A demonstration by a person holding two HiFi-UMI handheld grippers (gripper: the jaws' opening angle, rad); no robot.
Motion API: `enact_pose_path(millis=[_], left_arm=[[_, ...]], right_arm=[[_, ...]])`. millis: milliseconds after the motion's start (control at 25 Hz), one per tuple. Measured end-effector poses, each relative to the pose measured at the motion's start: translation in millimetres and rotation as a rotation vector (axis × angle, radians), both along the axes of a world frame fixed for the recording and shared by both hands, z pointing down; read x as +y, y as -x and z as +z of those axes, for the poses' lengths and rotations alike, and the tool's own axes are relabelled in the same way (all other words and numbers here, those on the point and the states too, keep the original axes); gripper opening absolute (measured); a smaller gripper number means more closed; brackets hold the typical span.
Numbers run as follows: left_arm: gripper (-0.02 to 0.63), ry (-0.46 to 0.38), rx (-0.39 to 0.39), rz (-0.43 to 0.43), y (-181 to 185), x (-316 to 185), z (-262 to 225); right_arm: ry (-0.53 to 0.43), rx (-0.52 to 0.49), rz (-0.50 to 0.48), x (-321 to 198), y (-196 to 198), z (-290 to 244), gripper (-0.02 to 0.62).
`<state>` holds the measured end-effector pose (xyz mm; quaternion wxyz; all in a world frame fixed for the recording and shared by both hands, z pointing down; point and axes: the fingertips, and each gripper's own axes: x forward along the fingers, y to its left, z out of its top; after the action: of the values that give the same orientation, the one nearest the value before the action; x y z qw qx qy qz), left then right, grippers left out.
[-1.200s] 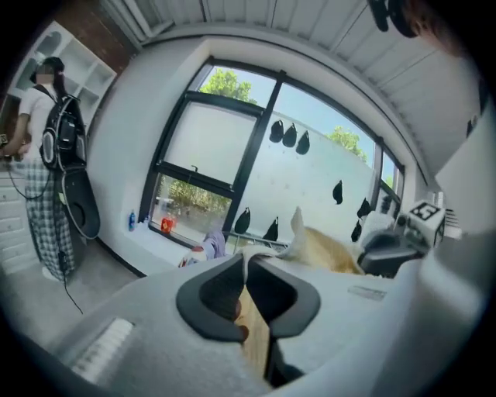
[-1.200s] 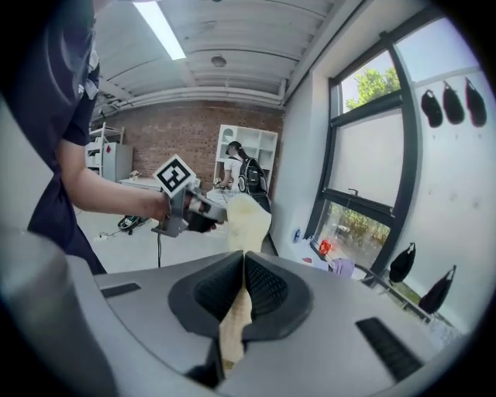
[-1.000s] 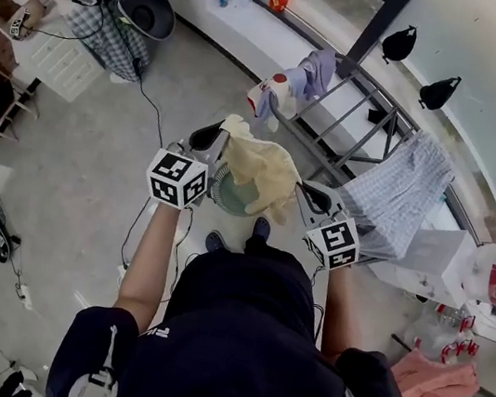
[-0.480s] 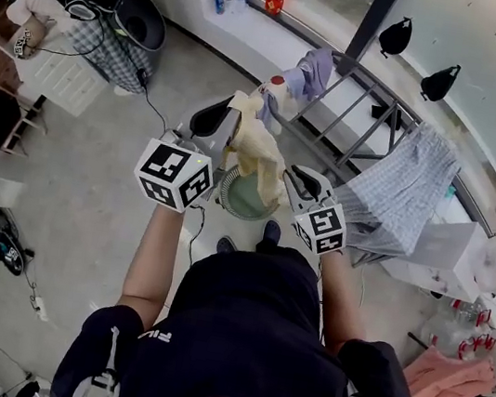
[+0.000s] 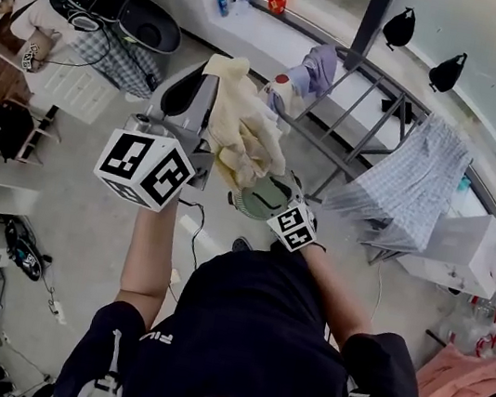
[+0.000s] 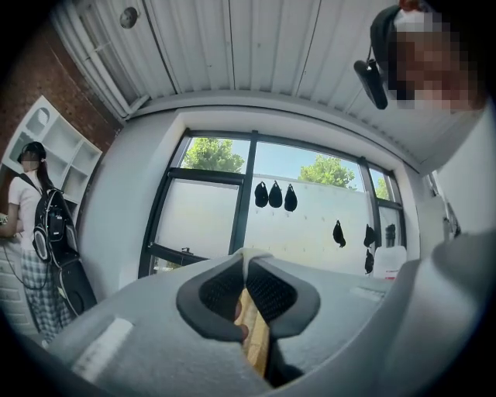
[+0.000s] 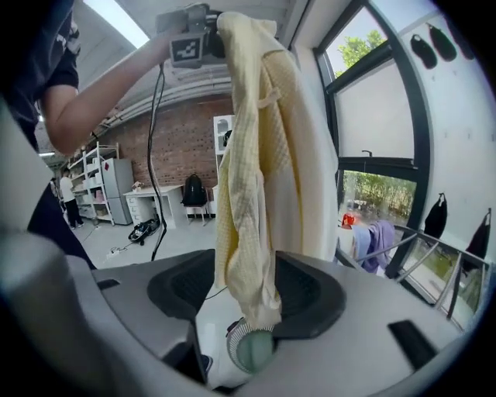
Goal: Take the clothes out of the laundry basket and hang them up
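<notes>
Above the basket, garment higher now

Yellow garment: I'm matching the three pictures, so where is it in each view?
Head view: upper middle, garment hanging from the left gripper.
Left gripper view: bottom middle, pinched in shut jaws.
Right gripper view: centre, hanging between the right gripper's jaws, which have just been opening.
Shared landmark: the window.

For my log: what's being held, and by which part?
Left gripper pinches the yellow garment by its top edge; right gripper, just opening, holds nothing.
</notes>
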<state>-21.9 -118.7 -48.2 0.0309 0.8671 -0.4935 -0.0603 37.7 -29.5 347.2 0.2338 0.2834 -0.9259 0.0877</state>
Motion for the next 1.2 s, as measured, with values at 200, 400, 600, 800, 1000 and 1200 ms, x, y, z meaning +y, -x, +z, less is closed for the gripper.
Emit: enact_pose_path(millis=[200, 400, 600, 800, 1000, 1200], left_arm=[[0.028, -0.037, -0.006, -0.025, 1.7, -0.5, -24.1], [0.028, -0.033, 0.0, -0.073, 19.7, 2.6, -31.0], [0.028, -0.001, 0.032, -0.129, 43.5, 4.2, -18.7], [0.028, 0.021, 0.075, -0.175, 79.1, 5.1, -9.6], [0.029, 0.031, 0.084, -0.219, 108.1, 5.5, -2.4], [0.028, 0.066, 0.104, -0.293, 148.9, -2.6, 14.9]], right_arm=[[-0.005, -0.037, -0.076, -3.1, 61.7, -3.9, 0.244], [0.029, -0.044, -0.006, -16.5, 127.8, -5.5, 0.244], [0.046, 0.031, 0.114, -40.5, 132.4, 4.2, 0.029], [0.085, 0.026, 0.14, -41.1, 114.2, 10.4, 0.008], [0.098, 0.0, 0.121, -27.7, 80.1, -1.0, 0.008], [0.053, -0.067, 0.215, -34.7, 17.7, -41.5, 0.008]])
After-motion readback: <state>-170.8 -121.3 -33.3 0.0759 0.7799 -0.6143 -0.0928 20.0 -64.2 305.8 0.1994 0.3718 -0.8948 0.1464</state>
